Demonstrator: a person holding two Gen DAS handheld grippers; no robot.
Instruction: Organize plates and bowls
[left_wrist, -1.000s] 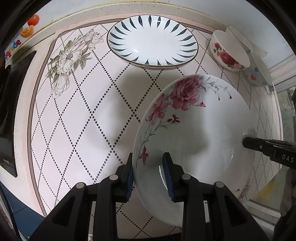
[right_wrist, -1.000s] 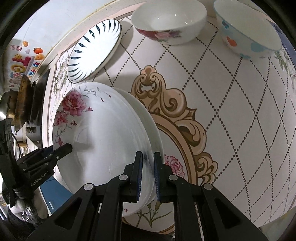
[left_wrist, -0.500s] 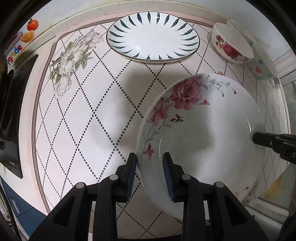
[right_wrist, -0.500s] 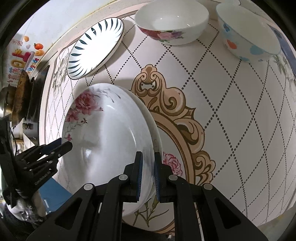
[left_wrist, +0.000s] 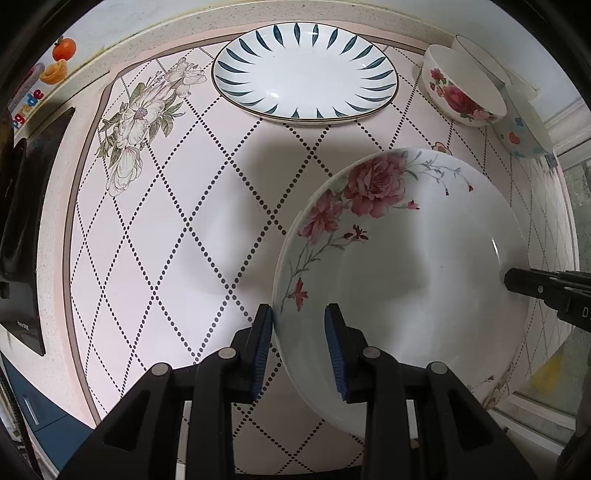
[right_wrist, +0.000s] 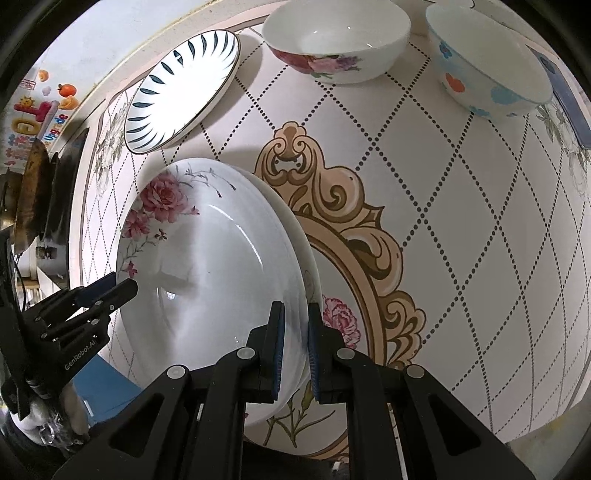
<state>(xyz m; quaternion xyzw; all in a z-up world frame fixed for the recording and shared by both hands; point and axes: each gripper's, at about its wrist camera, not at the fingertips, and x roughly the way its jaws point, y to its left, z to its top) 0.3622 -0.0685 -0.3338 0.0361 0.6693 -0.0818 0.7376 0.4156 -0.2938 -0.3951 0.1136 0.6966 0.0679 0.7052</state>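
Note:
A white deep plate with pink roses (left_wrist: 406, 254) hangs tilted above the patterned mat. My left gripper (left_wrist: 299, 347) straddles its near rim with the jaws apart; the left pad touches the rim, the right pad sits inside the plate. My right gripper (right_wrist: 294, 345) is shut on the opposite rim of the rose plate (right_wrist: 207, 273); its tip shows in the left wrist view (left_wrist: 546, 291). A blue-leaf plate (left_wrist: 306, 72) lies at the back. A rose bowl (left_wrist: 461, 88) and a bowl with coloured dots (left_wrist: 521, 129) stand at the back right.
The pink mat (left_wrist: 166, 229) with dotted diamonds covers the counter; a gold ornamental frame pattern (right_wrist: 354, 229) lies under the plate. A black stove edge (left_wrist: 22, 240) is at the left. A wall with fruit stickers (left_wrist: 61, 50) runs behind.
The rose plate has shifted right and lower in the left wrist view, and the left jaws stand slightly wider around its rim. The right gripper keeps its hold.

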